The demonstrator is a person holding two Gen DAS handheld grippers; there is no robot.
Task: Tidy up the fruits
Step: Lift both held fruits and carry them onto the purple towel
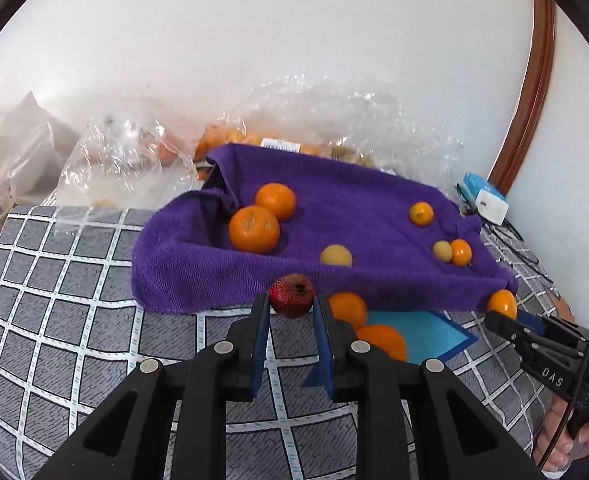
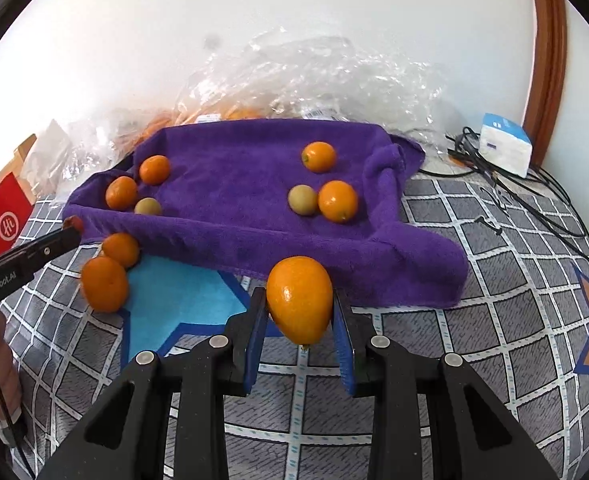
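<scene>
My left gripper (image 1: 291,307) is shut on a small dark red fruit (image 1: 291,295), held just in front of the near rim of a tray lined with a purple towel (image 1: 214,280). My right gripper (image 2: 299,312) is shut on an oval orange kumquat (image 2: 299,298), near the same tray (image 2: 374,264); it also shows in the left wrist view (image 1: 501,304). In the tray lie two tangerines (image 1: 254,229) at the left, a pale yellow fruit (image 1: 335,256), and small kumquats at the right (image 1: 421,213). Two tangerines (image 2: 104,283) lie on the cloth outside the tray.
The table has a grey checked cloth (image 1: 74,300) with a blue star patch (image 2: 174,300). Clear plastic bags of fruit (image 1: 314,120) stand behind the tray against the wall. A white-blue box and black cables (image 2: 504,148) lie at the right. A red box (image 2: 2,220) stands at the left.
</scene>
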